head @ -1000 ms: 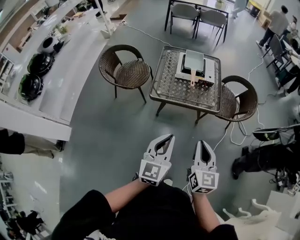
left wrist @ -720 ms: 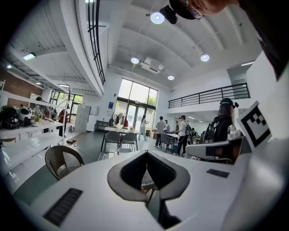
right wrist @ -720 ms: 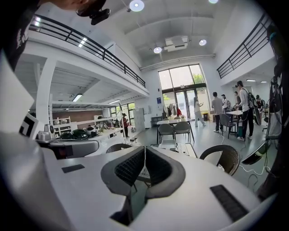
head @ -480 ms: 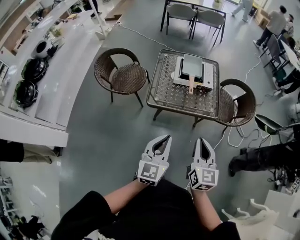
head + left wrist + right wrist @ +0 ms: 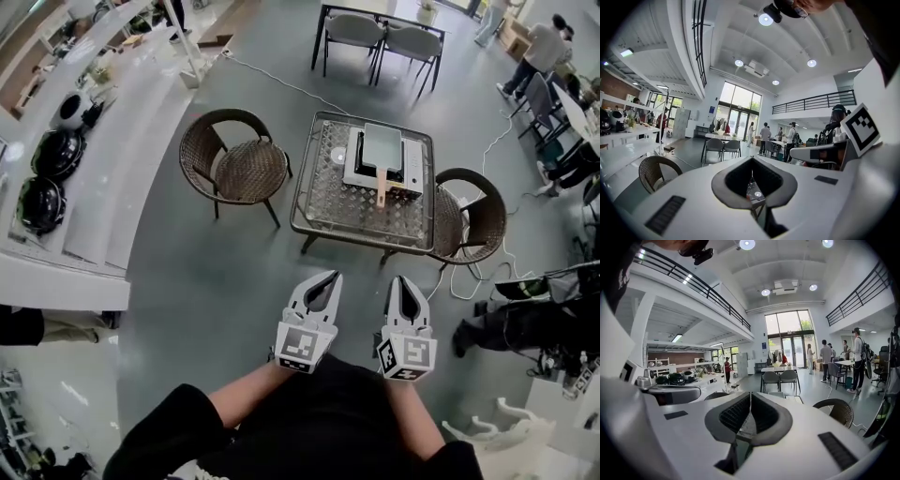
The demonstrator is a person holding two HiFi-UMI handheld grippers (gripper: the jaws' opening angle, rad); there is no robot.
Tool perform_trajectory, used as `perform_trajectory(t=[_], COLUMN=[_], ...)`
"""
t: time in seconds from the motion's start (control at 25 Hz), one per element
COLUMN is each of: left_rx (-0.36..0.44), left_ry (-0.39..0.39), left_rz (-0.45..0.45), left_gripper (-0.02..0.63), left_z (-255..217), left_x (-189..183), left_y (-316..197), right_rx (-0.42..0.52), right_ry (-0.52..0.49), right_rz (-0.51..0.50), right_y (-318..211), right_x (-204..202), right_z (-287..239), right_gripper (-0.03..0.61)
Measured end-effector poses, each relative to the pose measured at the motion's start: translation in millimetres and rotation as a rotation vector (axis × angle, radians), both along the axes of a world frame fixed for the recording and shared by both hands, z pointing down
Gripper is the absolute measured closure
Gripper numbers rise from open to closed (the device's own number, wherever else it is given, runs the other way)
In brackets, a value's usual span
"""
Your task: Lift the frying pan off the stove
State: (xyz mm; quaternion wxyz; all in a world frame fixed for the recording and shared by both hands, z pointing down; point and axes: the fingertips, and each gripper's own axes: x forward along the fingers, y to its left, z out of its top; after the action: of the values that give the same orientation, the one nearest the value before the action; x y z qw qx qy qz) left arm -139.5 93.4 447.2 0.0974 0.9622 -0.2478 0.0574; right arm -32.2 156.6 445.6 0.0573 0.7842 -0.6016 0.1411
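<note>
A square grey frying pan [image 5: 382, 147] with a wooden handle [image 5: 382, 192] rests on a white stove [image 5: 413, 169] on the glass-topped table [image 5: 328, 202]. Both grippers are held side by side in front of my body, well short of the table. In the head view the left gripper [image 5: 327, 277] and the right gripper [image 5: 402, 281] are shut with nothing in them. In the left gripper view the jaws [image 5: 751, 161] meet, with the table showing small past them. The right gripper [image 5: 750, 397] likewise has its tips closed together.
A wicker chair [image 5: 234, 164] stands left of the table, another [image 5: 469, 220] at its right. Cables [image 5: 466, 281] trail over the floor near the right chair. A long white counter [image 5: 103, 159] runs along the left. Another table with chairs [image 5: 375, 33] stands beyond; people stand at the far right.
The table with the pan has drawn nearer and sits lower in the head view. Both grippers have travelled forward with me, still shut and side by side.
</note>
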Motion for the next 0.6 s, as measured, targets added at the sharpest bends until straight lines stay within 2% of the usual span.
perform_trajectory(t=[0.12, 0.36, 0.6], left_rx=[-0.010, -0.018, -0.032], left_ry=[0.026, -0.020, -0.037], left_rz=[-0.009, 0.010, 0.014], left_gripper=[0.598, 0.598, 0.598], left_z=[2.0, 15.3, 23.1], left_x=[-3.4, -10.6, 4.1], left_y=[-12.7, -27.2, -35.6], right_rx=[-0.013, -0.014, -0.036], right_ry=[0.007, 0.013, -0.009], right_rz=[0.009, -0.016, -0.035], right_y=[-11.9, -35.1, -42.6], right_x=[-2.1, -23.3, -11.8], right_z=[1.1, -1.0, 13.9], right_gripper=[0.548, 0.548, 0.548])
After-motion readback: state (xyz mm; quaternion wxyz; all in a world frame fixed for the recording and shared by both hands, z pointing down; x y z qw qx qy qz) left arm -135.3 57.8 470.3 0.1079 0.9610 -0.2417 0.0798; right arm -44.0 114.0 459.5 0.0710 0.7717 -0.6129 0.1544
